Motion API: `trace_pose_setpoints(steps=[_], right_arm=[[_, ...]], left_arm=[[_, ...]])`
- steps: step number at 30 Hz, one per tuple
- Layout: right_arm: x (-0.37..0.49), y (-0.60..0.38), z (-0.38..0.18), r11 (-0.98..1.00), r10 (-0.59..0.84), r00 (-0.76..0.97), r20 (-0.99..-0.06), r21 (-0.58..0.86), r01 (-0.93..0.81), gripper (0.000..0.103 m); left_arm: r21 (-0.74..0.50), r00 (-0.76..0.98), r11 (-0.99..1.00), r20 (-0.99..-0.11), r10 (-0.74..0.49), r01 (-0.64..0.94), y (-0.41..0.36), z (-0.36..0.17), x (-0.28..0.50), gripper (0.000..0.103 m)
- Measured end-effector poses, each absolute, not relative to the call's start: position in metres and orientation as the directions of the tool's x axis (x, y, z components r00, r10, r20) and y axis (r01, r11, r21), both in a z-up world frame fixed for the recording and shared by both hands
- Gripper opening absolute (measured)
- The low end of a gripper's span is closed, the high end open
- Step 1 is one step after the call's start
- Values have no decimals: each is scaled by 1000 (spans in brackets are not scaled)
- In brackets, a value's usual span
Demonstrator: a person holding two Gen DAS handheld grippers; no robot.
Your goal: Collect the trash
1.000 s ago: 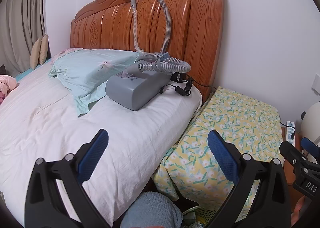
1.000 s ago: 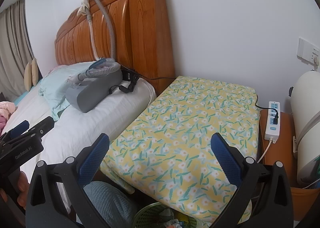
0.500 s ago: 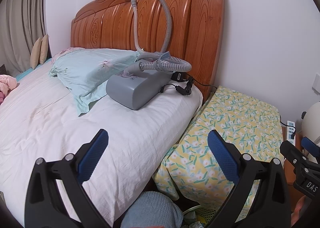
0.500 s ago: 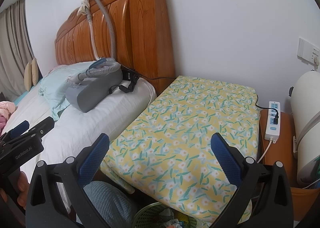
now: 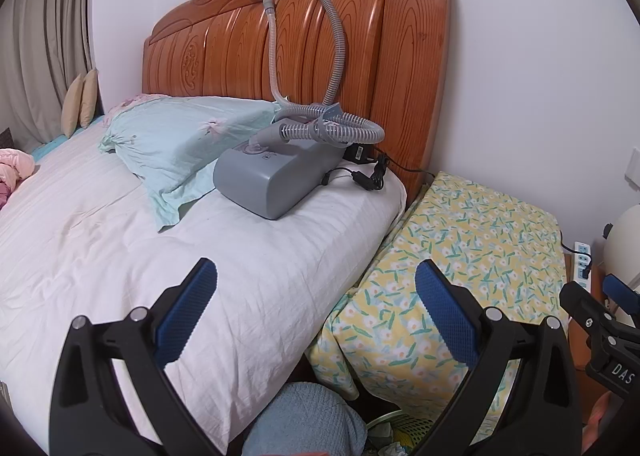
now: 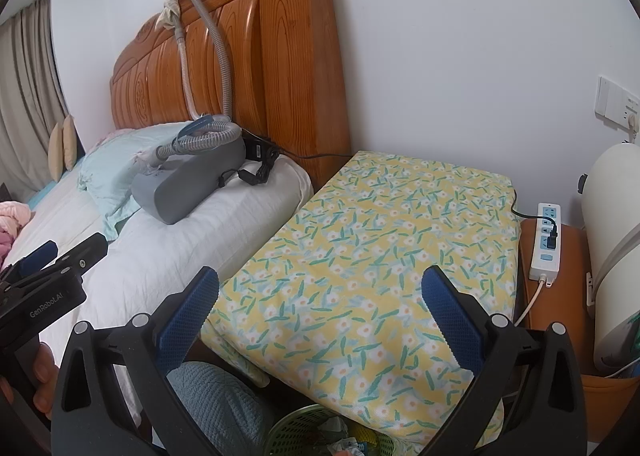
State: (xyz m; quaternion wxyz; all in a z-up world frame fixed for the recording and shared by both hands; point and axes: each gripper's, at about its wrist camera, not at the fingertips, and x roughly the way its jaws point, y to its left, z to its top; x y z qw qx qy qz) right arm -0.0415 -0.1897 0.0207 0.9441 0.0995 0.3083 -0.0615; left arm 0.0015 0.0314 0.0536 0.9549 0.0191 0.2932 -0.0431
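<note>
My left gripper (image 5: 316, 280) is open and empty, held above the bed's near corner. My right gripper (image 6: 320, 288) is open and empty, held above the yellow flowered cover (image 6: 380, 240) beside the bed. A green mesh basket (image 6: 304, 428) with crumpled scraps in it sits low between the fingers at the bottom edge; its rim also shows in the left wrist view (image 5: 400, 422). No loose trash shows on the bed or on the cover. Each gripper shows at the edge of the other's view.
A grey machine (image 5: 276, 180) with a ribbed hose (image 5: 332, 56) lies on the white bed (image 5: 120, 256) by a pale blue pillow (image 5: 180, 136). A wooden headboard (image 6: 280, 56) stands behind. A power strip (image 6: 546, 240) lies on an orange stand at right.
</note>
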Motion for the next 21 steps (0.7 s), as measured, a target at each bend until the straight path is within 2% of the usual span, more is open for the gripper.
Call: trace_pose_setpoints(steps=[21], right_arm=[[-41, -190, 18, 975, -48, 799, -599, 146, 168, 101]], left_arm=[[11, 824, 996, -563, -71, 93, 32, 53, 1, 95]])
